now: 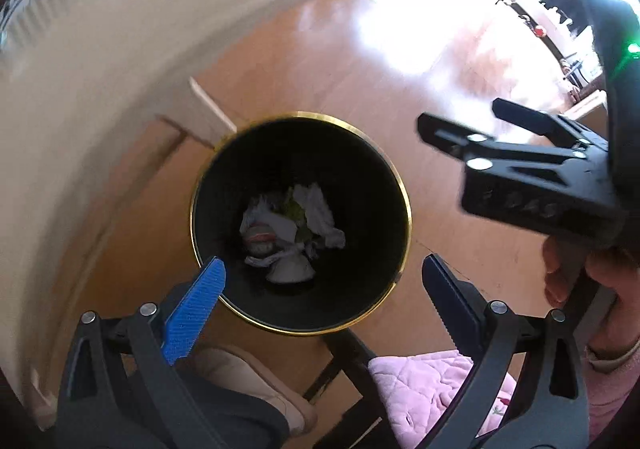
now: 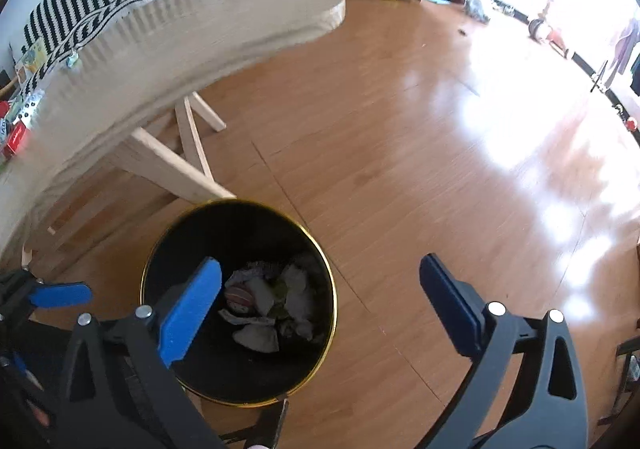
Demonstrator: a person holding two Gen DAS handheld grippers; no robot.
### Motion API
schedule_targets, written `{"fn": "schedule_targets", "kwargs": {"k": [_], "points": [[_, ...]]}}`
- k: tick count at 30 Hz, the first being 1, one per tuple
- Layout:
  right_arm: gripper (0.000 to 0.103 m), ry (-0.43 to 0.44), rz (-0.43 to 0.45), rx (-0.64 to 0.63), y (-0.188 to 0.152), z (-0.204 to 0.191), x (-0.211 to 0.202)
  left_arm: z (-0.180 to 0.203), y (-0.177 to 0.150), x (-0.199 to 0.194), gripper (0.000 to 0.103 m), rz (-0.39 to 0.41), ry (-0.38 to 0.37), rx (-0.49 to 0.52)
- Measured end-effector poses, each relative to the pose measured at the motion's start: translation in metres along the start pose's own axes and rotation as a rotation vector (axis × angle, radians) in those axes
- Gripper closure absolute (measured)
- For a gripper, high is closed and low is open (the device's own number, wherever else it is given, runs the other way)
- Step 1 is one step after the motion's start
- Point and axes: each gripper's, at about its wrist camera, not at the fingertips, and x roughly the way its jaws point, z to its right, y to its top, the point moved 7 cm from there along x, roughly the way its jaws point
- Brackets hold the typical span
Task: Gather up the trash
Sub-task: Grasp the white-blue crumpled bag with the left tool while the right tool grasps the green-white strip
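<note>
Left wrist view: a black trash bin point(image 1: 300, 225) with a gold rim is seen from above, standing on the wooden floor point(image 1: 360, 89).

- Bin mouth: round, fully uncovered. The rim's far-left edge lies just beside a pale wooden leg point(image 1: 212, 109) of the surface point(image 1: 100, 69); the right side of the rim borders bare floor.
- Left claw point(image 1: 324, 285): released, blue pads spread wide with nothing between them. The left pad overlaps the bin's near-left rim in the view; the right pad is seen just outside the near-right rim.
- Right claw point(image 1: 460, 125): seen to the right of the bin over bare floor, gripped by a hand point(image 1: 580, 269); its black fingers are parted.
- Near the bin's lower edge: a dark chair frame with a pink quilted cushion point(image 1: 432, 389), and a beige slipper point(image 1: 248, 377).

Right wrist view:

- Right claw point(image 2: 320, 289): released, nothing held. Its left pad overlaps the bin point(image 2: 240, 301); its right pad is over open floor point(image 2: 400, 129) to the right of the bin.
- Left claw point(image 2: 60, 295): a blue pad is seen to the left of the bin.
- Surface point(image 2: 180, 29): a light wood top whose curved edge overhangs beyond the bin, its splayed legs touching the floor close to the bin's far rim.
- Open room: a wide stretch of sunlit floor to the right of and beyond the bin.

Trash point(image 1: 288, 225): crumpled white paper, a greenish scrap and a reddish-striped piece are heaped at the bottom of the bin, well below the rim.
</note>
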Motion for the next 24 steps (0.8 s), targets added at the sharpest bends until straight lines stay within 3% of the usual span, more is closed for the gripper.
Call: {"fn": "schedule_targets", "kwargs": {"k": [5,9,12,16,18,21,24], "points": [[0.007,0.068,0.087,0.040,0.032,-0.018,-0.034,-0.011,0.019,-0.057,0.007,0.102,0.042,0.007],[0.007,0.133,0.171,-0.016,0.063,-0.060,-0.061,-0.062,0.029,-0.124,0.007,0.207,0.071,-0.048],[0.007,0.186,0.194,-0.103,0.080,-0.112,-0.063,-0.142,0.025,-0.173,0.007,0.281,0.163,-0.172],[0.007,0.349,0.112,-0.207,0.098,-0.207,-0.039,-0.286,-0.011,-0.209,0.007,0.293,0.330,-0.424],[0.007,0.429,0.072,-0.243,0.106,-0.248,-0.030,-0.353,-0.035,-0.214,0.007,0.292,0.367,-0.564],[0.007,0.516,0.009,-0.335,0.114,-0.318,-0.019,-0.422,-0.066,-0.211,0.007,0.274,0.401,-0.715],[0.007,0.565,0.011,-0.407,0.131,-0.374,-0.022,-0.459,-0.081,-0.201,0.007,0.275,0.355,-0.820]]}}
